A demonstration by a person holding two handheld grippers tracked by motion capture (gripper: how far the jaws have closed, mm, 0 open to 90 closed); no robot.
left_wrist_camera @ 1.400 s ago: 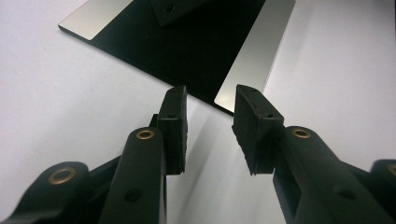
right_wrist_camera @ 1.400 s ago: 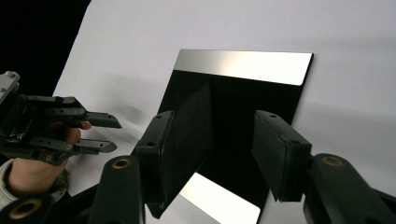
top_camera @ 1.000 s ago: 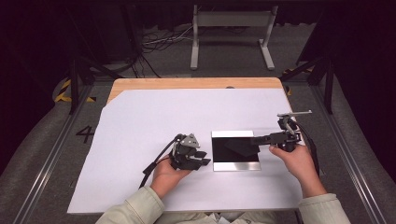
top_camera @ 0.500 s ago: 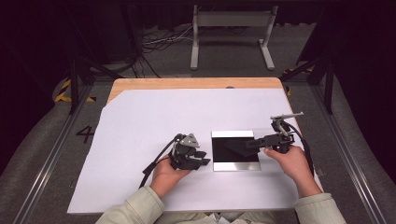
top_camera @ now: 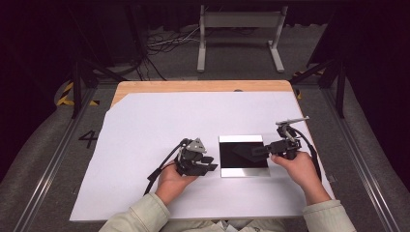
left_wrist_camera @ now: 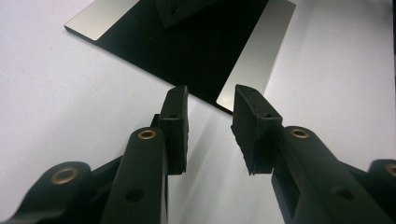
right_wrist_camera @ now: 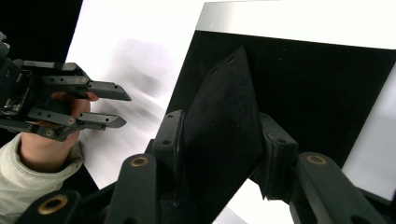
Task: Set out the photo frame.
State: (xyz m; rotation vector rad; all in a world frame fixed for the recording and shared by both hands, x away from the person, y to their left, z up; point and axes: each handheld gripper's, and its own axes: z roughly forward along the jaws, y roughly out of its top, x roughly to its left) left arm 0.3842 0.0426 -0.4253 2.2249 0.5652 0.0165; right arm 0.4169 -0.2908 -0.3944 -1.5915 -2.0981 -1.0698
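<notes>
Work in hand: picking a flat black plate (right_wrist_camera: 219, 126) off the black-and-silver panel (top_camera: 243, 170) on the white-covered bench (top_camera: 145, 125).
Right tool (top_camera: 255, 151): jaws have just been closing, the plate between them, tilted up over the panel.
Left tool (top_camera: 209, 163): half-wide, nothing held, just beside the panel's edge.
Done: plate gripped, by the look of it.
Left: carrying and placing it.
</notes>
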